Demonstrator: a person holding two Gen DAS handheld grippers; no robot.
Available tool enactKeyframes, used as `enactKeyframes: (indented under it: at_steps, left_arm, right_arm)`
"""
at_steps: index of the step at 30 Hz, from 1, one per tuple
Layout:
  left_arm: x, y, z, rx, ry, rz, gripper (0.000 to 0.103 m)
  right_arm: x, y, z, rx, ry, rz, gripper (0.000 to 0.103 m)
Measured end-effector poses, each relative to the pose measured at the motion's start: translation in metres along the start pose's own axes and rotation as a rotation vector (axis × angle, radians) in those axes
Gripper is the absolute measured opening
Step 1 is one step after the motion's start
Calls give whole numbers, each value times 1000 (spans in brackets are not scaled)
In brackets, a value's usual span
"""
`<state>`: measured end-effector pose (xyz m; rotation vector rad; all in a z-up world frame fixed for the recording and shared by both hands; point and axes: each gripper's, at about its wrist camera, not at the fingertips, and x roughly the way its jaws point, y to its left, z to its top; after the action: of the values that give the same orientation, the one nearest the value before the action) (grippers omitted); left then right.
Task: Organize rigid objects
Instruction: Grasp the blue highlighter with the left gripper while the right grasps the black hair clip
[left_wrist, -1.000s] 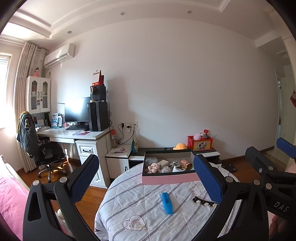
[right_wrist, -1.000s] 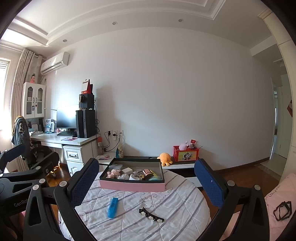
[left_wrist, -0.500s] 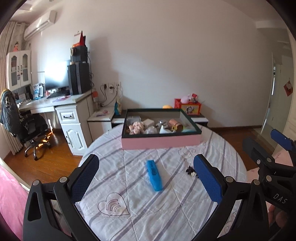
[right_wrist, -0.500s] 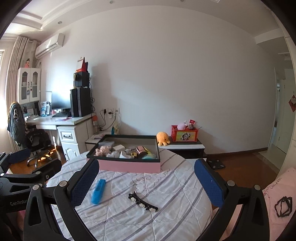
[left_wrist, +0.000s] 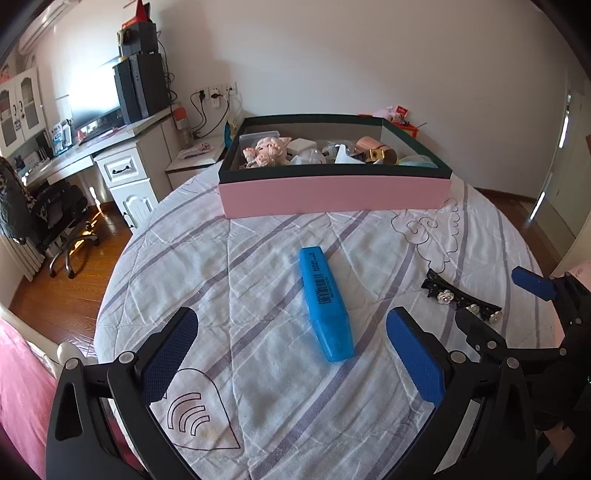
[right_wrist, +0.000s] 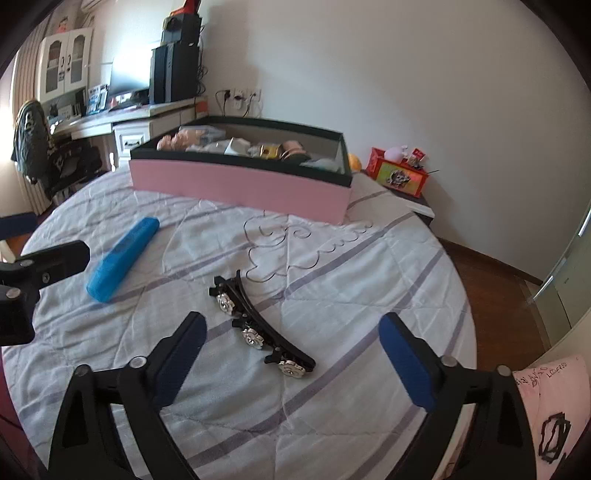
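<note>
I have both grippers tilted down over the desk (left_wrist: 258, 424). Left gripper (left_wrist: 291, 354): jaws released, marker (left_wrist: 325, 302) centre frame. Right gripper (right_wrist: 291, 354): jaws closing, empty, hair clip (right_wrist: 258, 325) lower centre. Box (left_wrist: 332, 195) above.

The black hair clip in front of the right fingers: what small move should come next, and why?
Probably lower the right gripper a little further so its fingers straddle the black hair clip. The clip lies flat and untouched on the striped cloth, just ahead of the closing fingers, with nothing between them yet. The pink box stands behind it, ready to receive it.
</note>
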<state>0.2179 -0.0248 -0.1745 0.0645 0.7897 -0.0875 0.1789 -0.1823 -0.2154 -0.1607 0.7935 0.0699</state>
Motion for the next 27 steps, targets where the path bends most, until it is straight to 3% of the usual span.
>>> enactKeyframes:
  at_steps: [1, 5, 7, 8, 15, 18, 21, 23, 25, 27]
  left_arm:
    - [5, 0, 0, -1, 11, -6, 103]
    - [21, 1, 0, -8, 45, -22, 103]
    - [29, 0, 1, -9, 59, -18, 103]
    - [33, 0, 2, -8, 64, -13, 103]
    - [64, -13, 9, 44, 122, 62, 103]
    - [68, -14, 12, 42, 112, 60, 103]
    - [72, -12, 16, 36, 110, 16, 83]
    - [70, -11, 17, 36, 96, -8, 64]
    - [68, -9, 17, 28, 82, -38, 35]
    - [66, -4, 16, 6, 78, -59, 26]
  right_arm:
    - [8, 1, -1, -9, 19, 14, 73]
    - [19, 3, 1, -42, 42, 72, 52]
    - [23, 5, 8, -59, 45, 75, 27]
    - [27, 4, 12, -58, 53, 61, 22]
    - [44, -6, 33, 10, 74, 39, 20]
    - [45, -6, 31, 12, 80, 50, 20]
    - [47, -7, 31, 16, 91, 58, 20]
    - [48, -8, 31, 19, 94, 63, 21]
    - [49, -8, 31, 23, 97, 68, 21]
    - [50, -9, 32, 25, 100, 71, 21]
